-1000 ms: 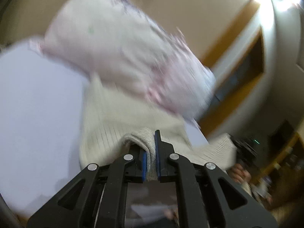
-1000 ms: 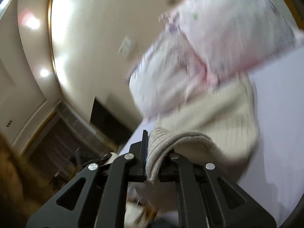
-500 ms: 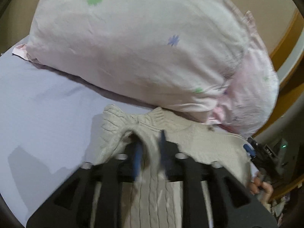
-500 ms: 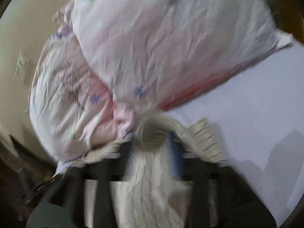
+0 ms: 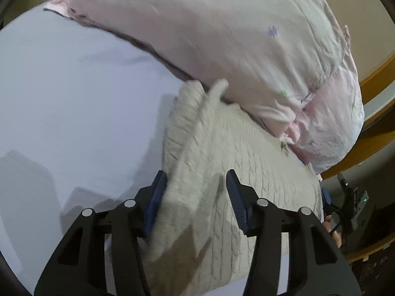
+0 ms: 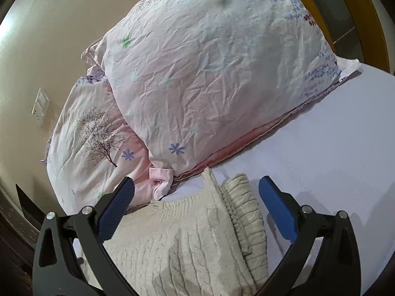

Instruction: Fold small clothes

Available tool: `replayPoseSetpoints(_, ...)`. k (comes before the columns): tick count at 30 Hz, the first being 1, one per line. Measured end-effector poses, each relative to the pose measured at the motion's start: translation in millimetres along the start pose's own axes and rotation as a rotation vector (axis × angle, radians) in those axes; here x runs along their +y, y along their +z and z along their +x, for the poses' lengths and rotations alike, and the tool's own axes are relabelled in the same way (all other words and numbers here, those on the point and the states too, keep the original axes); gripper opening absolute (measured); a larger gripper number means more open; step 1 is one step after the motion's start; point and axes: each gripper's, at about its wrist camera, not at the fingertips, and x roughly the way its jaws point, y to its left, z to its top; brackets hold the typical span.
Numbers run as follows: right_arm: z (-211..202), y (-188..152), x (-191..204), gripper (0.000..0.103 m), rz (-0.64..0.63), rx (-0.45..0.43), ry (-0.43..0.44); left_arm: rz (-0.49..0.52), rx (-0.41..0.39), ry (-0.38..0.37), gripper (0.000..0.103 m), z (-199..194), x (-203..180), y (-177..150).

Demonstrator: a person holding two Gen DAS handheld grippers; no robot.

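Cream cable-knit sweater (image 5: 246, 172) lying flat on a pale lilac bedsheet (image 5: 74, 98), far edge tucked against a pink floral pillow (image 5: 234, 37). In the left wrist view, left gripper (image 5: 196, 197) spread wide, blue-padded fingers (image 5: 155, 197) either side of a blurred strip of knit rising between them; strip touching the left pad or merely passing it, cannot tell; no clamping visible. Loose ribbed end (image 5: 217, 86) of that strip up near the pillow seam. In the right wrist view, right gripper (image 6: 196, 192) likewise wide apart, holding nothing, blue pads (image 6: 276, 204) straddling the sweater (image 6: 185, 241) from above. Ribbed hem or cuff (image 6: 244, 212) bunched along the garment's right side, on the sheet (image 6: 333, 148). Pillow (image 6: 209, 74) resting on a second pink cushion (image 6: 93, 143) printed with a bare tree and small blue flowers. Wall switch plate (image 6: 40, 106) on the beige wall at left. No readable writing, brand or label anywhere. Wooden trim (image 5: 377, 74) at the right edge.
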Motion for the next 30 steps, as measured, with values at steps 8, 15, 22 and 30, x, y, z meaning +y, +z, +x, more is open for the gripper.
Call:
replayPoseSetpoints(8, -16.2, 13.3, -10.4, 0.101, 0.044, -0.008, 0.092, -0.04, -0.018, -0.185, 0.018, -17.7, -45.6, -6.4)
replayPoseSetpoints(15, -37.1, 37.4, -43.8, 0.101, 0.103, -0.03, 0.16, 0.071, 0.122, -0.642, 0.021, 35.8, -212.9, -21.9)
replayPoseSetpoints(22, -22.0, 46.1, -93.9, 0.101, 0.312, 0.155, 0.278, 0.012, 0.351, -0.777, 0.025, 124.4, -276.2, -50.2)
replayPoseSetpoints(30, 15.9, 24.4, -66.4, 0.101, 0.2, 0.433, 0.212, 0.22, 0.049, -0.203, 0.065, 61.8, -209.3, -41.0)
